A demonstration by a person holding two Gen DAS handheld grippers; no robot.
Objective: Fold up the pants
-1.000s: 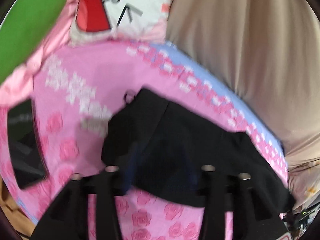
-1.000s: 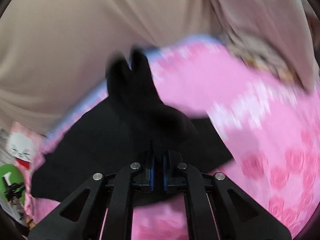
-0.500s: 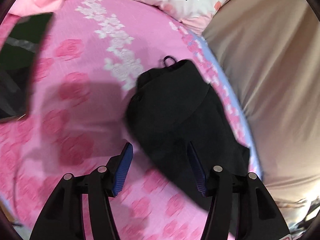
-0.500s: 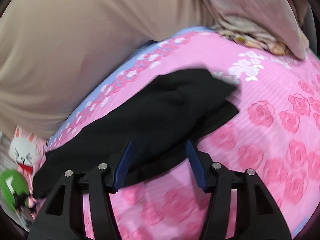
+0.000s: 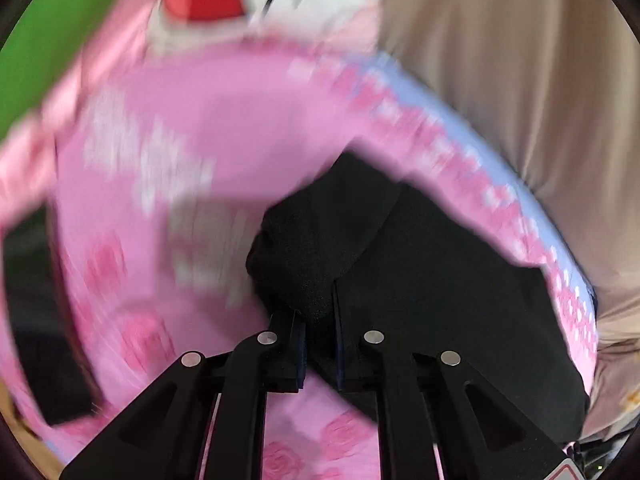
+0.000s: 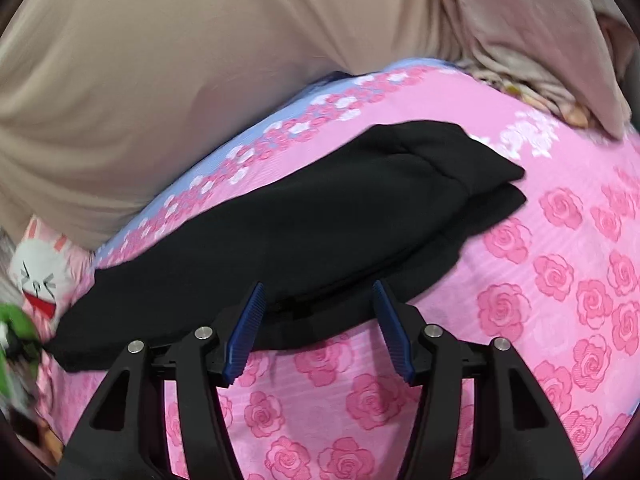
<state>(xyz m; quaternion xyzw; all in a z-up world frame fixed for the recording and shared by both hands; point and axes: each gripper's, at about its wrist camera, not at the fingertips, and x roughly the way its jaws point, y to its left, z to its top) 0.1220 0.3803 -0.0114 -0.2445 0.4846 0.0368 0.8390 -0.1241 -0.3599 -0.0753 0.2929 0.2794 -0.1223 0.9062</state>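
Left tool (image 5: pixel 318 320) now pinches black knit pants (image 5: pixel 420 280); right tool (image 6: pixel 318 308) parted.

Left gripper (image 5: pixel 319 328), wide open half a second ago, has now clamped onto the black pants (image 5: pixel 400 260), bunching the fold between its fingers and lifting.

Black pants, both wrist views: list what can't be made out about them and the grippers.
- Left wrist view: motion blur smears the pink sheet; the left gripper is closed on the black pants, but how many layers it pinches is unreadable.
- Right wrist view: the right gripper is open; its fingers hide the pants' near edge.
- Both views: the black cloth shows no seams.
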